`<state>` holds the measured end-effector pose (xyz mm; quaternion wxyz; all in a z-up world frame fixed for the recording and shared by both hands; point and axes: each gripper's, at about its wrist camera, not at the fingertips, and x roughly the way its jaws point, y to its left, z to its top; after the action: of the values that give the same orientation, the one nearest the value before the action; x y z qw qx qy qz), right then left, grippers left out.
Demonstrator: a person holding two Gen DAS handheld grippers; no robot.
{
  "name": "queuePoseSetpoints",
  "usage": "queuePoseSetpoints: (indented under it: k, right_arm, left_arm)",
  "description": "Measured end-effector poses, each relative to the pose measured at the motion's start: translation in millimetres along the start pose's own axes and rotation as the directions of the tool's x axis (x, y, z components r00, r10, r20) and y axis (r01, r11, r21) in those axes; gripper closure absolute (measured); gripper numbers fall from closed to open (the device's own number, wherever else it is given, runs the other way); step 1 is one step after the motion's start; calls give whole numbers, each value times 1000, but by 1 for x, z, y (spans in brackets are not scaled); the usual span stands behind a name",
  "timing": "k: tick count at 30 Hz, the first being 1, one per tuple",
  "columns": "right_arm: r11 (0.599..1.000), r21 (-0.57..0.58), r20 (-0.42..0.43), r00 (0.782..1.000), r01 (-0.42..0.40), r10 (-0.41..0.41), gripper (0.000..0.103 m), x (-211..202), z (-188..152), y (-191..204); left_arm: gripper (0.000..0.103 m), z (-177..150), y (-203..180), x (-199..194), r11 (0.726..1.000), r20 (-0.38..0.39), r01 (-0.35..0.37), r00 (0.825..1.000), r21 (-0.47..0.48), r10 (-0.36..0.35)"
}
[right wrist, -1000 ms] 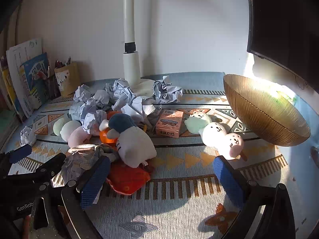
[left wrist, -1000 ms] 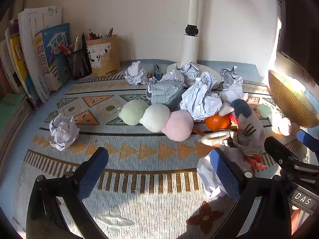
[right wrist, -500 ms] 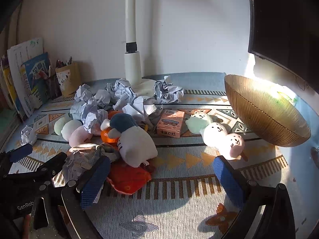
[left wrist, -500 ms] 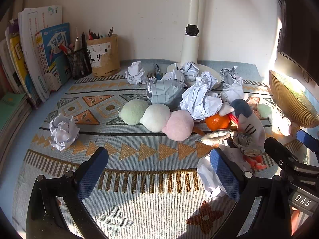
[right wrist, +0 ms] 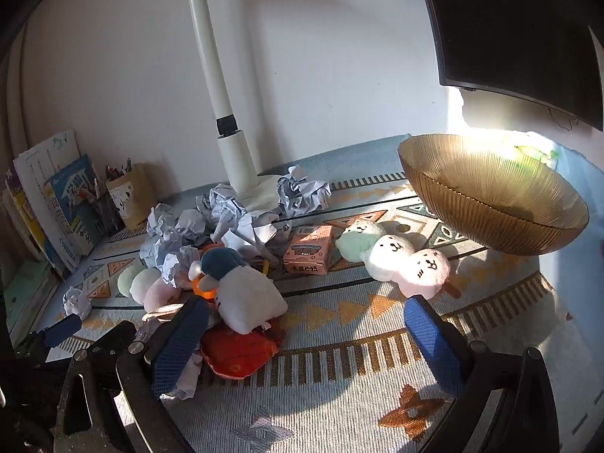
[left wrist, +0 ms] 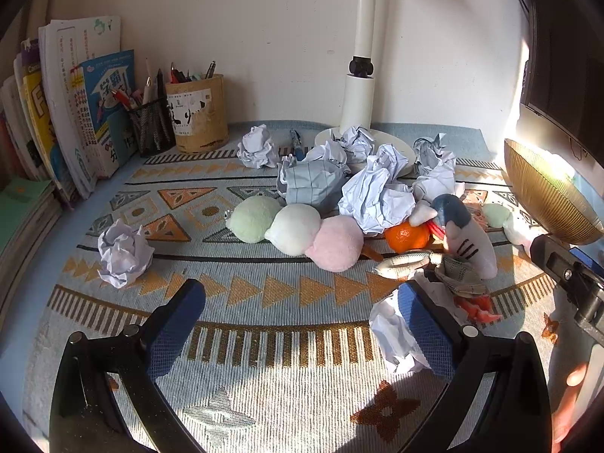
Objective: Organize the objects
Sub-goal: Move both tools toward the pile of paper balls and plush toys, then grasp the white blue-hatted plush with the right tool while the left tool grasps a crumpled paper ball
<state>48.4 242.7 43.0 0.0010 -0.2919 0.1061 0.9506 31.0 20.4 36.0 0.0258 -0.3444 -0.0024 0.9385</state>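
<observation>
Grippers wide open over bare patterned mat, clutter just ahead.
Left gripper point(left wrist: 298, 302) and right gripper point(right wrist: 302, 324) both gape, empty, above the mat point(left wrist: 264, 396); clear weave lies between their fingers. Beyond, a shark plush point(right wrist: 241, 290), an orange box point(right wrist: 309, 249) with unreadable print, crumpled paper point(left wrist: 377, 196) heaped by the lamp base; amber bowl point(right wrist: 490, 204) sits right.

L gripper point(left wrist: 300, 302) w/ blue pads wide apart over patterned woven mat point(left wrist: 264, 358) — three-ball pastel plush point(left wrist: 298, 230), crumpled white paper balls point(left wrist: 377, 196), round orange fruit point(left wrist: 407, 234) beyond.
</observation>
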Motion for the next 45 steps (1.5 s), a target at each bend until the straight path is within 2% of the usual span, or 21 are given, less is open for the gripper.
queuePoseSetpoints:
  k: [3,7,19,33,41,45]
  right_arm:
    - [996,89,-1,1000,-23,23,0,0,3,-17]
    - [992,119,-16,999,-44,46,0,2,4,-23]
    - [1000,-12,-18,1000,13,-13,0,3,0,3]
    - [996,-86,-8,1000,-5,5,0,2,-3,18]
    - [993,-100,-27,998,-64,62,10,5,-2,21]
    - [987,-107,-98,989,-123,112,19,16,4,23]
  left_arm:
    - [1,0,1,-3,1000,15,-1,1000,-4,1]
    - [1,0,-1,-5,1000,22,-16,1000,5,16]
    - [1,-1,0,-6,1000,21,-18,1000,2,18]
    - [1,0,13,-6,998,18,1,1000,-66,0]
    - [1,1,11,-9,999,32,-3,999,-55,5]
    - [1,5,30,-17,997,31,4,1000,-72,-2]
